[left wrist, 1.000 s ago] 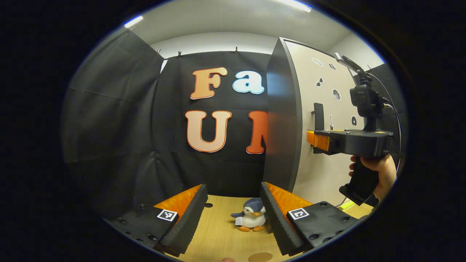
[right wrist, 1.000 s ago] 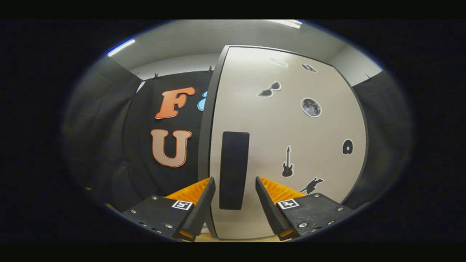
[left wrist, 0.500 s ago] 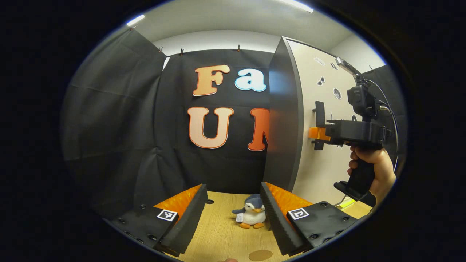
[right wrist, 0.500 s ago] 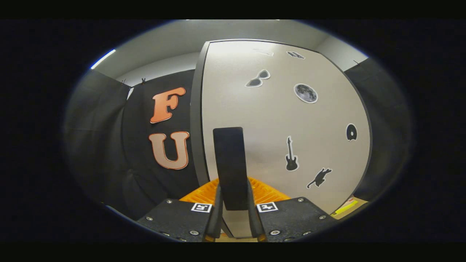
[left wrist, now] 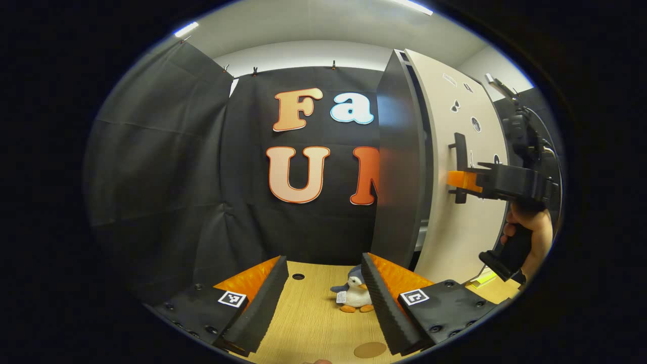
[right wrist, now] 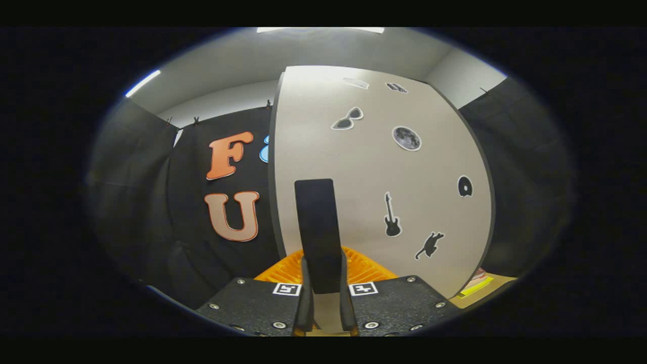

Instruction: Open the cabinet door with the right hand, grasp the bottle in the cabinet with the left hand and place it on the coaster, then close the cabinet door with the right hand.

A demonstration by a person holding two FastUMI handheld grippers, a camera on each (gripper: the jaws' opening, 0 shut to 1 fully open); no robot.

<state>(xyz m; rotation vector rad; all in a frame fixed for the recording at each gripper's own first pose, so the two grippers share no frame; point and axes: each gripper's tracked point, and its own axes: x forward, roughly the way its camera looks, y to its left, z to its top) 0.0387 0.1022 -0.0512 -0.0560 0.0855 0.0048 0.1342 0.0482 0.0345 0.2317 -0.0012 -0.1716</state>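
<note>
- Clamping the cabinet door's dark upright handle (right wrist: 317,230), the right hand-held gripper (right wrist: 323,303) has both fingers pressed against the handle's lower end, one on each side.
- Seen from the left gripper view, this same right hand-held gripper (left wrist: 457,180) reaches in level from the right, gripped from below by a hand (left wrist: 530,237), and meets the handle (left wrist: 459,167) partway down it.
- The cabinet door (right wrist: 379,192) is pale, with small dark stickers on its face: sunglasses, a moon, a guitar, a cat.
- In the left gripper view the door (left wrist: 455,151) stands slightly ajar, a narrow gap showing between it and the dark cabinet side (left wrist: 399,167).
- The bottle cannot be seen through that gap.
- The left hand-held gripper (left wrist: 323,298) is wide open, holding nothing, its fingers spread above the wooden table (left wrist: 308,323).
- Between those fingers, farther off on the table, a small plush penguin (left wrist: 355,296) stands near the cabinet's foot.
- The round brown coaster (left wrist: 370,349) lies flat on the table, nearer the camera than the penguin, just beside the right-side finger.
</note>
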